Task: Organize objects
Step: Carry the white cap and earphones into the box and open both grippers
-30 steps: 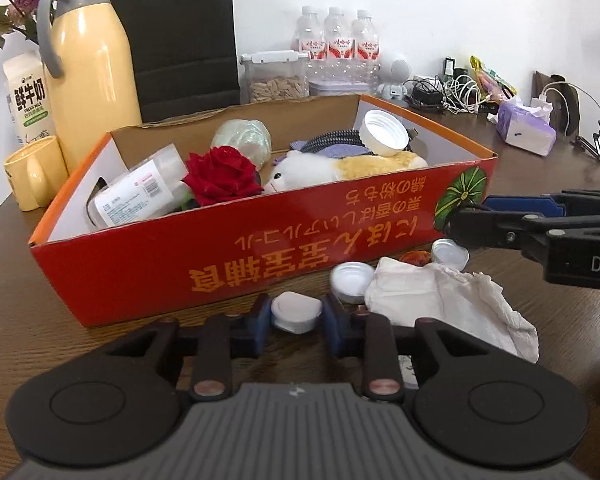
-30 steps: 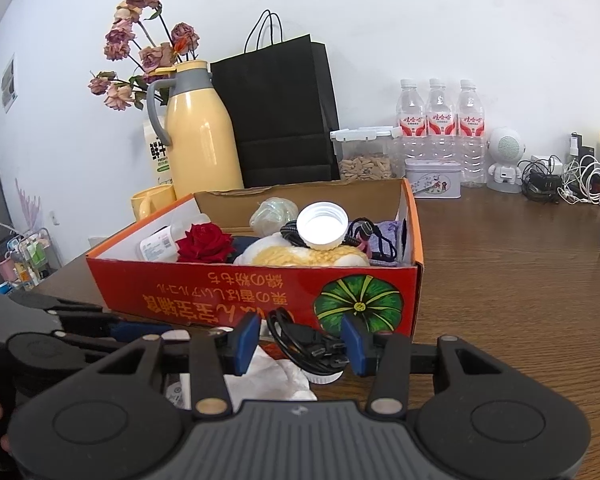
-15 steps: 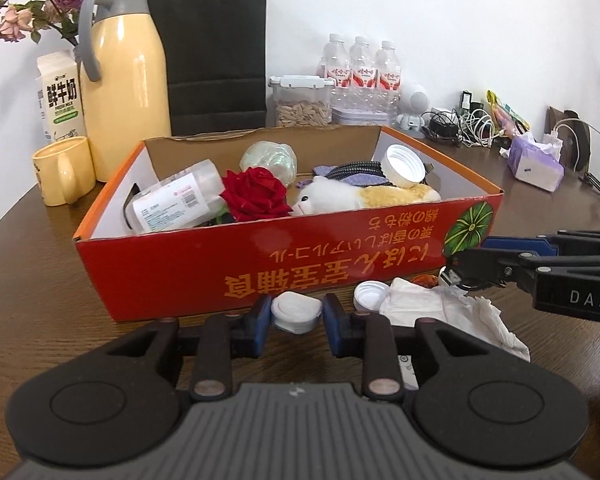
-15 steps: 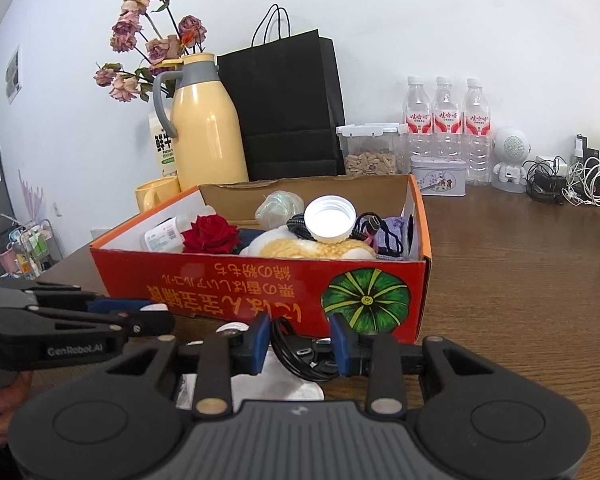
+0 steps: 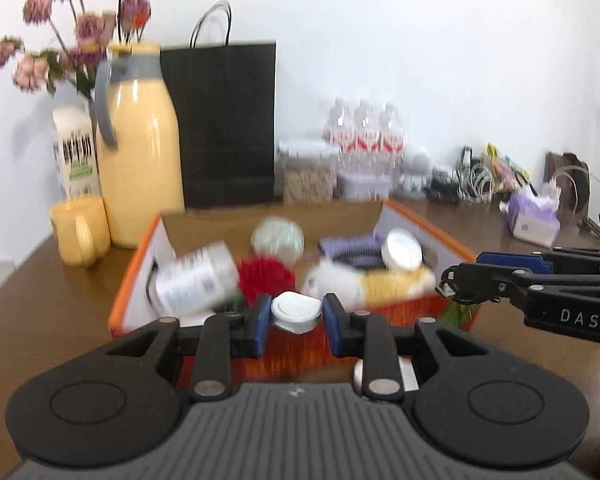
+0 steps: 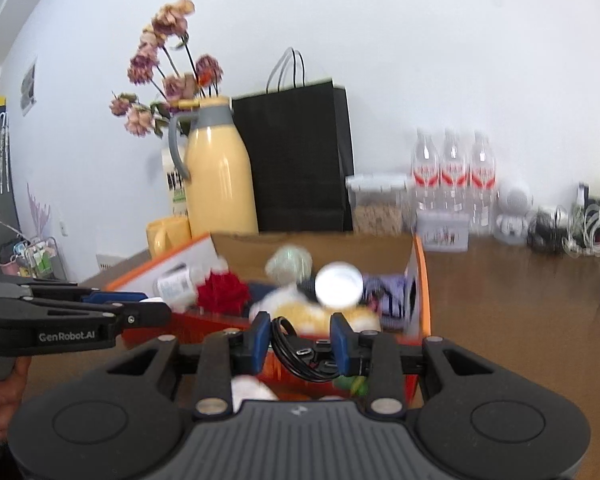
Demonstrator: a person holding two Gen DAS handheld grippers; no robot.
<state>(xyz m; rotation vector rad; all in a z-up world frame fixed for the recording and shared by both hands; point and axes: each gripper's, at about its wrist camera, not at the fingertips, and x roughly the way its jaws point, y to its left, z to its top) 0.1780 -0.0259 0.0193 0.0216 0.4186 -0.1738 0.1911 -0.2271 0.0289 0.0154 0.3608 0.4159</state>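
White plastic, a small round lid (image 5: pixel 296 312), sits clenched between the blue-padded jaws of the left gripper (image 5: pixel 294 318), raised level with the near wall of the red-and-orange cardboard box (image 5: pixel 134 276), which lies just ahead of and below the jaws. The right gripper (image 6: pixel 300 344) has just been closing its jaws and now grasps a coiled black cable (image 6: pixel 304 354), likewise held up before the box's near wall. Past both sets of jaws the box already holds a red fabric rose (image 5: pixel 266 278), a white labelled bottle (image 5: pixel 196 282) on its side and a plush toy (image 5: pixel 364 282). Risks, as I judge them: the smooth lid could squirt out of the pads, a slack loop of cable could snag the box rim, or the two grippers, near each other, could collide over the box.
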